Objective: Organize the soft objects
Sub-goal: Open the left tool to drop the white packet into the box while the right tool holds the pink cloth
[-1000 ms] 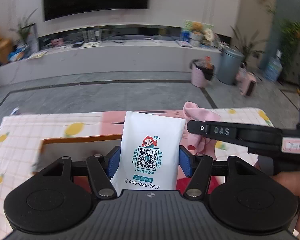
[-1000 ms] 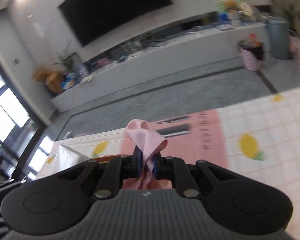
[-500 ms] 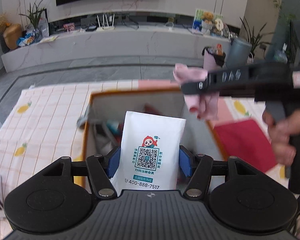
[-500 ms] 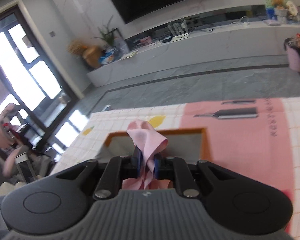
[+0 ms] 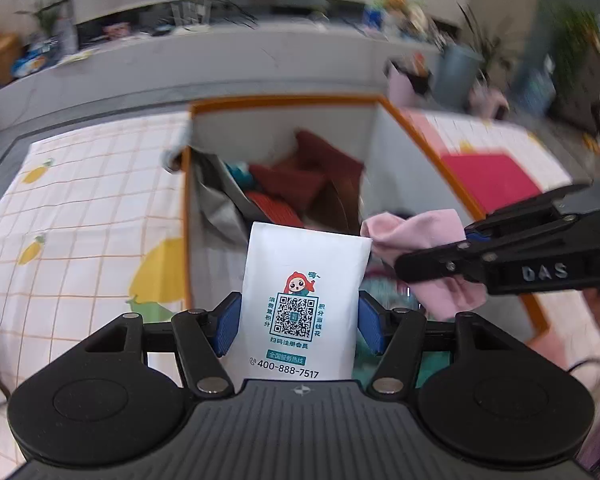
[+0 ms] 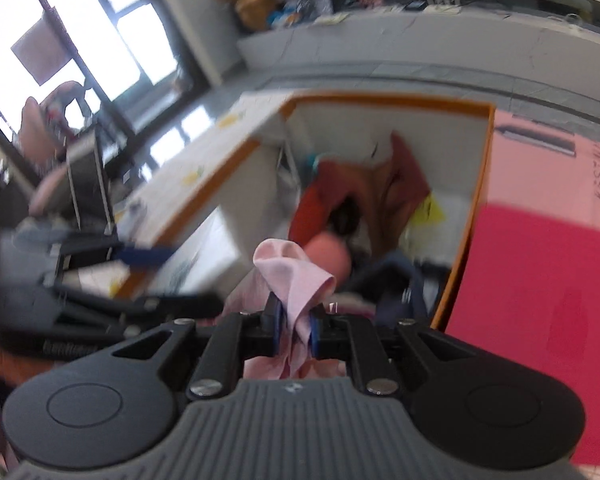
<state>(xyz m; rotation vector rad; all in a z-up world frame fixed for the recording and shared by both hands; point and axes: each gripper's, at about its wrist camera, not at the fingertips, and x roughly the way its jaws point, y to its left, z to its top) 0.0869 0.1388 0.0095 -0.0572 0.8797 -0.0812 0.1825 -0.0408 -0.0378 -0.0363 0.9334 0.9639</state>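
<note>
white packet (image 5: 304, 300) clamped across its width in left gripper (image 5: 300, 322), over the box (image 5: 284, 100) for dropping in | pink cloth (image 6: 296, 280) pinched narrow in right gripper (image 6: 294, 326), over same box, beside packet

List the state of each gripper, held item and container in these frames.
Left gripper: shut on the white packet, fingers wide apart at its edges.
White packet: upright, held over the box.
Right gripper: shut on the pink cloth.
Pink cloth: bunched, hanging from the fingers above the box.
Orange-rimmed box: open, partly filled with red, orange and dark fabrics.
Checked tablecloth: spread flat.
</note>
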